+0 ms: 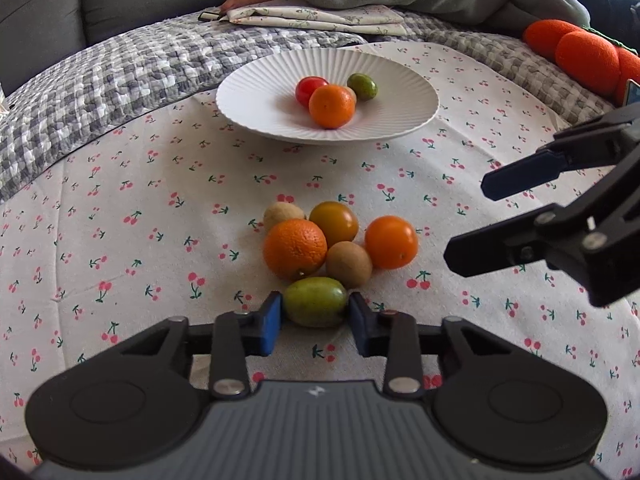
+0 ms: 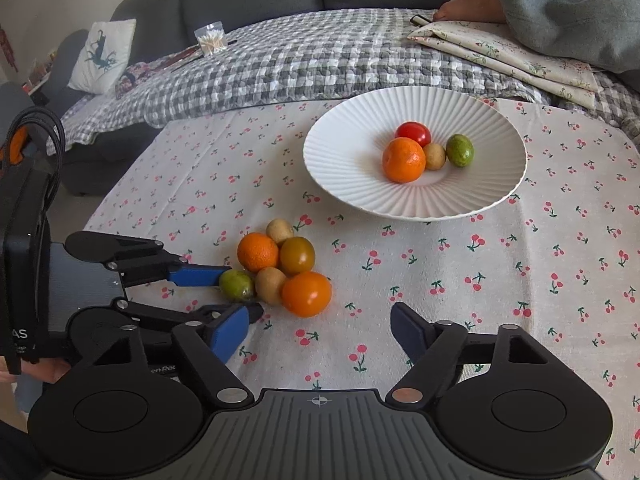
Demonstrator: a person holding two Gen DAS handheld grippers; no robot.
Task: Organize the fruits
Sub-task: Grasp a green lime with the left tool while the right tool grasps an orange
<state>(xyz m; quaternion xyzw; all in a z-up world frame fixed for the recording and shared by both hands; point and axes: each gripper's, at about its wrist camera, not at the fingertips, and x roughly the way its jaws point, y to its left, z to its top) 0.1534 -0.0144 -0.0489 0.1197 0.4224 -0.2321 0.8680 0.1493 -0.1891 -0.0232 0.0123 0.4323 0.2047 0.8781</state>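
Already the left gripper (image 1: 315, 318) has its blue pads against both sides of the green fruit (image 1: 315, 301), nearest of the cluster on the cherry-print cloth (image 1: 120, 240). Lift it straight up (the brown kiwi (image 1: 349, 264) and orange (image 1: 295, 249) sit just behind) before carrying it to the white plate (image 1: 256, 92). Beside the cluster, the right gripper (image 2: 318, 332) stands open and empty.
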